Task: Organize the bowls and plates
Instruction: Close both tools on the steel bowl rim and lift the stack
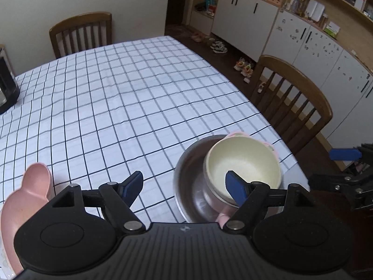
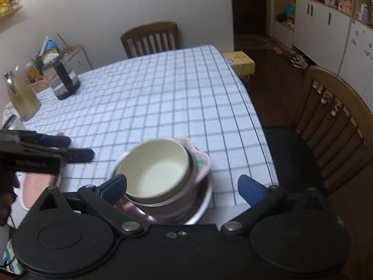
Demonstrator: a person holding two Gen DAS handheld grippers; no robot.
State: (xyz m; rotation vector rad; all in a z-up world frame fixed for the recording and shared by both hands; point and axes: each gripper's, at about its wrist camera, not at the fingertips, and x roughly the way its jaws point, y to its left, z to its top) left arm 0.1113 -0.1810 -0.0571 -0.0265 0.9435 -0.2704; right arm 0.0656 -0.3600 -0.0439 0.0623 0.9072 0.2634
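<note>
A cream bowl (image 1: pixel 242 165) (image 2: pixel 155 169) sits tilted in a stack: under it a pink flower-shaped dish (image 2: pixel 201 161), all inside a steel bowl (image 1: pixel 193 182) (image 2: pixel 200 200) near the table's front right edge. My left gripper (image 1: pixel 184 186) is open and empty; its right fingertip (image 1: pixel 235 186) hangs over the cream bowl. My right gripper (image 2: pixel 181 187) is open around the stack, its jaws apart and holding nothing. A pink rabbit-shaped plate (image 1: pixel 28 193) (image 2: pixel 37 186) lies at the front left.
The checked tablecloth (image 1: pixel 130 93) covers the table. A black and steel appliance (image 2: pixel 64 79) and a yellow kettle (image 2: pixel 22 98) stand at the far left. Wooden chairs stand at the far side (image 1: pixel 81 32) and the right (image 1: pixel 293 100). A yellow box (image 2: pixel 240 61) lies on the floor.
</note>
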